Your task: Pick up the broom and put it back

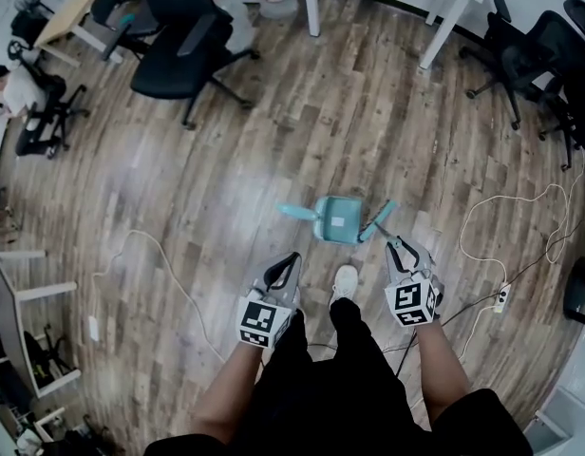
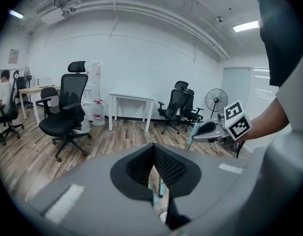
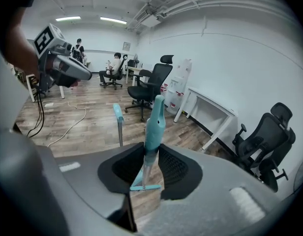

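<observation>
A teal broom (image 1: pixel 378 220) leans up from a teal dustpan (image 1: pixel 337 218) that stands on the wood floor just ahead of my feet. The dustpan's own handle (image 1: pixel 294 211) sticks out to the left. My right gripper (image 1: pixel 397 245) is shut on the broom; in the right gripper view its teal grip (image 3: pixel 154 119) rises upright between the pads (image 3: pixel 172 168), and the dustpan handle (image 3: pixel 118 113) stands behind. My left gripper (image 1: pixel 291 259) hangs left of the dustpan, shut and empty. The left gripper view shows its pads (image 2: pixel 166 166) meeting, with a sliver of teal below.
Black office chairs (image 1: pixel 183 50) stand at the back left and more chairs (image 1: pixel 539 55) at the back right. A white table (image 1: pixel 435 8) is at the back. A white cable (image 1: pixel 160 255) and a power strip (image 1: pixel 501 297) lie on the floor. My white shoe (image 1: pixel 345 281) is near the dustpan.
</observation>
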Motion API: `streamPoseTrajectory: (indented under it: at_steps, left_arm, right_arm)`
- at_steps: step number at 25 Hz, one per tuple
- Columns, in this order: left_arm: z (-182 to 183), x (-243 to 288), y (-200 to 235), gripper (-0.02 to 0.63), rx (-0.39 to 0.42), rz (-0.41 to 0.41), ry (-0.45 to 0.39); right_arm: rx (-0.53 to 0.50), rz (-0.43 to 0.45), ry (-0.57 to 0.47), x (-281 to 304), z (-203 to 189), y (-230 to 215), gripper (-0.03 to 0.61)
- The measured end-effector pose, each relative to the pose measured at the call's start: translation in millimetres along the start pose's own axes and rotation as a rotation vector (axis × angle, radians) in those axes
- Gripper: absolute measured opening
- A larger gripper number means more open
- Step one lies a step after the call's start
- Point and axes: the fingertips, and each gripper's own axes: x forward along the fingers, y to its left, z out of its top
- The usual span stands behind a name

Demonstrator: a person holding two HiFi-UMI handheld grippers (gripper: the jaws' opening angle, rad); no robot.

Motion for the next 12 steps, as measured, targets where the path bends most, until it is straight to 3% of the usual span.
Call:
streamPoseTrajectory:
  at_steps: [12]
  left_arm:
    - [-26.0,5.1,11.0,0.015,-0.04,0.01,0.043]
  right_arm:
    - [-0.151,0.103,0.167,38.4,-42.0,33.3,0.098]
